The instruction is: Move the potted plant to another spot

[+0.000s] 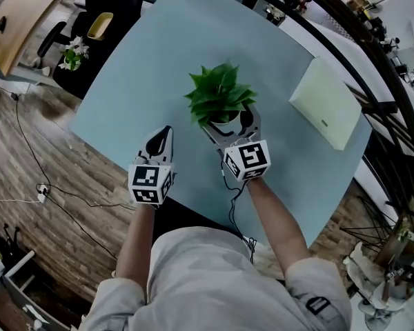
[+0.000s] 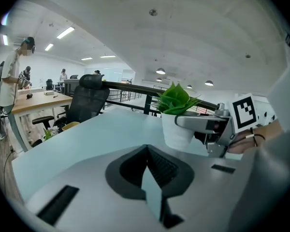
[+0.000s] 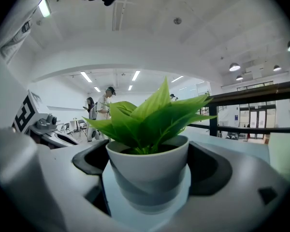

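The potted plant (image 1: 219,95), green leaves in a small white pot (image 3: 147,173), stands near the middle of the pale blue table (image 1: 152,54). My right gripper (image 1: 229,121) has a jaw on each side of the pot, and both jaws press against its rim (image 3: 147,154). My left gripper (image 1: 165,132) sits to the plant's left near the table's front edge, shut on nothing (image 2: 147,151). The left gripper view shows the pot (image 2: 177,133) and the right gripper (image 2: 205,123) beside it.
A flat white box (image 1: 326,102) lies at the table's right side. A black office chair (image 1: 110,5) and a small flowering plant (image 1: 72,54) stand beyond the far left edge. A dark railing (image 1: 372,67) runs along the right. Cables trail over the wooden floor (image 1: 48,185).
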